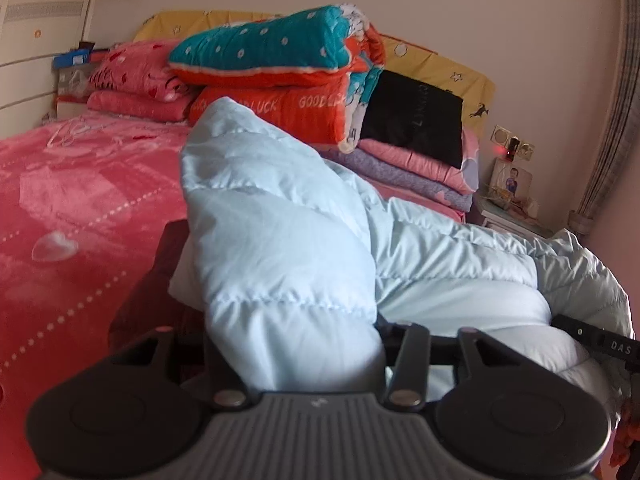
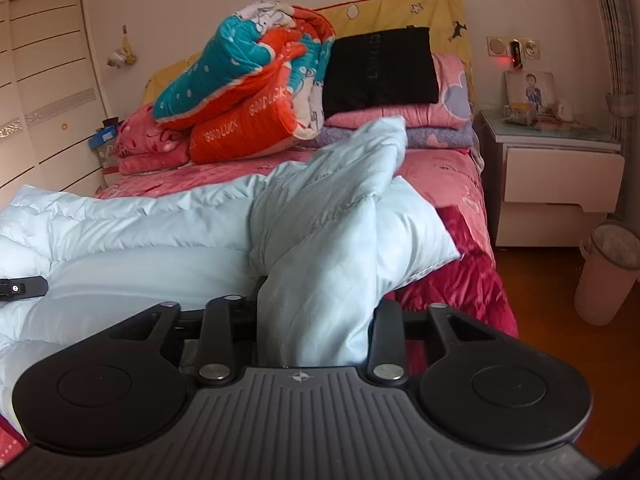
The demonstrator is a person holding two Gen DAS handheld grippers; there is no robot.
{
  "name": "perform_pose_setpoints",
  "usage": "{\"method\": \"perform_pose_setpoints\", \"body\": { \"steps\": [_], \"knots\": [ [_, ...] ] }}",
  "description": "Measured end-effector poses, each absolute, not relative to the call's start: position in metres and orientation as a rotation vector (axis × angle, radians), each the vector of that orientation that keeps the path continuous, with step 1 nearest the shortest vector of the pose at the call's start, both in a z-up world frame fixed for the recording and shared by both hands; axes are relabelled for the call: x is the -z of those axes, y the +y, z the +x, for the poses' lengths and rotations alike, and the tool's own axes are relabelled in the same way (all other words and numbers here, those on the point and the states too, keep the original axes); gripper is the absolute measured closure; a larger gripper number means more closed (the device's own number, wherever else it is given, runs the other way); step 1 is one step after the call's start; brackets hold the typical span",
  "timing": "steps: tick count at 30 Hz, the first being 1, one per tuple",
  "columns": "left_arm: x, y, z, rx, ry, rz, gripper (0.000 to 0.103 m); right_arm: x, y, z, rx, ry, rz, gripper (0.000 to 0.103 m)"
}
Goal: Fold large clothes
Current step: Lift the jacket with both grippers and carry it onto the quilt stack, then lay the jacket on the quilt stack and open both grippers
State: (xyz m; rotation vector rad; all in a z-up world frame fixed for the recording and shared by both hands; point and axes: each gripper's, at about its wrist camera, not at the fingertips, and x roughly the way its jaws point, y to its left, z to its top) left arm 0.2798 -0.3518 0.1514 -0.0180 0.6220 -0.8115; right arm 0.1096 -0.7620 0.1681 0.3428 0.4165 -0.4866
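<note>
Pale blue quilted coat [image 1: 280,240] lay across pink bed [image 1: 80,200], long axis running hand to hand; left tongs [image 1: 294,344] and right tongs [image 2: 316,320] each had bunched fold between jaws, grip uncertain; each hand nearest own end

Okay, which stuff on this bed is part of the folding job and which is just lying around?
Part of the job:
- light blue padded garment
- left gripper
- right gripper

Just lying about:
- teal and orange quilt
- black bag
- bedside cabinet
- waste bin
</note>
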Motion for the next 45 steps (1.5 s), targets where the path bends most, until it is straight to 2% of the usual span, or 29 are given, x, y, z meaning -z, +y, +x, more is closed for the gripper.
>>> {"method": "perform_pose_setpoints", "body": {
  "steps": [2,4,6,8,11,15,28,36,45],
  "knots": [
    [-0.150,-0.351,0.286,0.797,0.651,-0.031,0.040,-0.164,-0.765,0.111,0.499,0.419,0.364,0.046],
    [-0.153,-0.353,0.299,0.799,0.676,-0.061,0.036,-0.164,-0.758,0.110,0.517,0.426,0.382,0.027],
    [-0.157,-0.352,0.306,0.795,0.707,-0.083,0.025,-0.162,-0.759,0.103,0.533,0.424,0.402,0.015],
    [-0.160,-0.348,0.309,0.776,0.716,-0.098,0.021,-0.160,-0.760,0.101,0.549,0.425,0.423,0.003],
    [-0.167,-0.340,0.311,0.752,0.709,-0.107,0.010,-0.166,-0.757,0.090,0.571,0.416,0.442,0.002],
    [-0.176,-0.326,0.316,0.711,0.680,-0.108,0.007,-0.173,-0.758,0.077,0.599,0.379,0.472,0.001],
    [-0.176,-0.252,0.280,0.544,0.592,-0.182,0.005,-0.201,-0.722,-0.010,0.675,0.186,0.422,0.000],
    [-0.127,-0.189,0.228,0.520,0.663,-0.263,0.004,-0.168,-0.648,-0.060,0.677,0.209,0.379,0.000],
    [-0.088,-0.131,0.128,0.559,0.690,-0.236,0.004,-0.131,-0.556,-0.101,0.606,0.254,0.373,0.000]
  ]
}}
